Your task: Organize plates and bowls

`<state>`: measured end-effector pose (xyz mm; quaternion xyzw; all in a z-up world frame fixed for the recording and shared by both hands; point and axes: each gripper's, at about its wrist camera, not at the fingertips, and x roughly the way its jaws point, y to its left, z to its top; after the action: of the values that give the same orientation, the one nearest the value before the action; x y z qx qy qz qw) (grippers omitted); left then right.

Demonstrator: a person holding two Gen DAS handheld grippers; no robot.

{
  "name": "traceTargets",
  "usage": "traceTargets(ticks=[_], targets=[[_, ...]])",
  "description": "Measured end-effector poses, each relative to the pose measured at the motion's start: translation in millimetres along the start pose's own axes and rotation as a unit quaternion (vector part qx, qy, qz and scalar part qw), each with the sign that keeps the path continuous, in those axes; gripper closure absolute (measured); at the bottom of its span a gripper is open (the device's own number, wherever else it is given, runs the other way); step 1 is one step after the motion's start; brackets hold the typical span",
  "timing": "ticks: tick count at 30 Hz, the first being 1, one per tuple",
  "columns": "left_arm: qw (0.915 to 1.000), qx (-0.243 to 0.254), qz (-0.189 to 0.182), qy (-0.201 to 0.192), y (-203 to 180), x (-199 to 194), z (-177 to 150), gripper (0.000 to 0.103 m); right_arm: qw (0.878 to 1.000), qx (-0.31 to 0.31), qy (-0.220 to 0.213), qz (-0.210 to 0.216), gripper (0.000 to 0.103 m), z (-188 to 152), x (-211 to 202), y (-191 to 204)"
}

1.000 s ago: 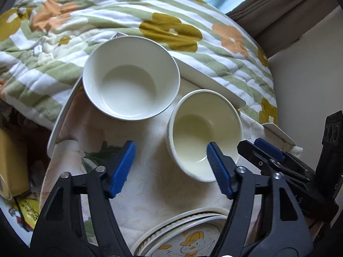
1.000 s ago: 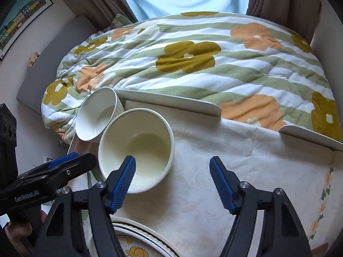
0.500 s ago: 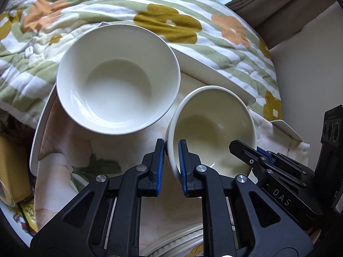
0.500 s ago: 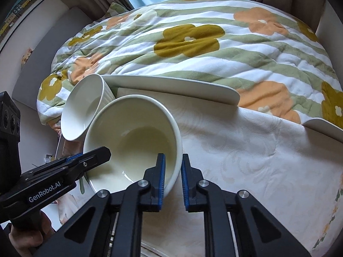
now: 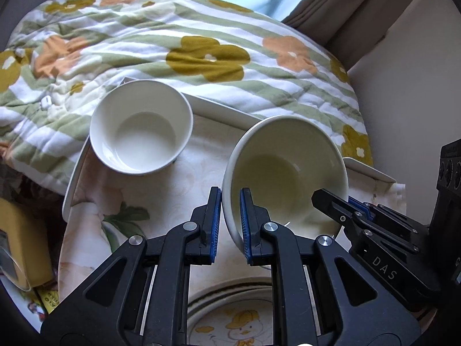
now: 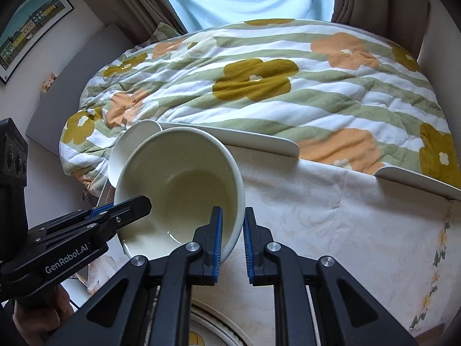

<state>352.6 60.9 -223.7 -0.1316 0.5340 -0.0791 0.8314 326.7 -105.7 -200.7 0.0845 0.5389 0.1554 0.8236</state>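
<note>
1. The cream bowl [image 5: 283,173] is deep, round and glossy, with a thick smooth rim. It tilts above the surface [image 5: 184,190], which is covered by a pale cloth with a faint floral print.
2. The left gripper [image 5: 230,219] has its blue ribbed fingers [image 5: 215,219] nearly closed, pinching the bowl's near-left rim, one finger inside and one outside.
3. The right gripper [image 6: 232,227] clamps the opposite rim the same way, its fingers [image 6: 218,230] tight on the wall.
4. A second white bowl [image 5: 141,132], smooth and shallower-looking, sits upright at the surface's far-left corner, well apart from the held bowl in the left view.
5. A stack of plates [image 5: 230,314] with a cartoon duck print lies at the near edge; how many there are is hard to tell.
6. A quilted blanket [image 6: 259,86] with green stripes and ochre and orange flowers lies beyond.
7. A second ago both pairs of fingers stood wide apart and the cream bowl rested flat; now it is gripped, tipped and raised.
</note>
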Motion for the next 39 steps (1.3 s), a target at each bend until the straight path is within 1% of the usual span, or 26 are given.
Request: traceTargets(ticks=[5, 11, 15, 21, 25, 29, 34, 39], targets=[[0.9997, 0.018, -0.001, -0.019, -45, -33, -24, 0.092, 0.999, 0.008, -0.033, -0.004, 0.090, -18, -53, -13], [0.9987, 0.034, -0.014, -0.036, -112, -63, -66, 0.092, 0.998, 0.016, -0.063, -0.003, 0.090, -53, -118, -50], [0.9980, 0.044, -0.021, -0.040, -158, -71, -99, 0.092, 0.997, 0.020, -0.074, -0.012, 0.090, -80, -153, -80], [0.9979, 0.052, -0.030, -0.023, -215, -67, -144, 0.092, 0.997, 0.028, -0.074, -0.021, 0.090, -118, -191, -127], [0.9975, 0.063, -0.031, 0.002, -242, -55, -167, 0.092, 0.997, 0.045, -0.064, -0.025, 0.090, -143, -202, -157], [0.9959, 0.081, -0.026, 0.031, -261, -36, -184, 0.092, 0.996, 0.069, -0.047, -0.027, 0.090, -165, -198, -182], [0.9913, 0.111, -0.021, 0.068, -274, -7, -196, 0.092, 0.993, 0.112, -0.028, -0.022, 0.090, -190, -185, -208], [0.9862, 0.136, -0.009, 0.095, -279, 16, -201, 0.092, 0.991, 0.134, -0.008, -0.027, 0.090, -203, -168, -219]])
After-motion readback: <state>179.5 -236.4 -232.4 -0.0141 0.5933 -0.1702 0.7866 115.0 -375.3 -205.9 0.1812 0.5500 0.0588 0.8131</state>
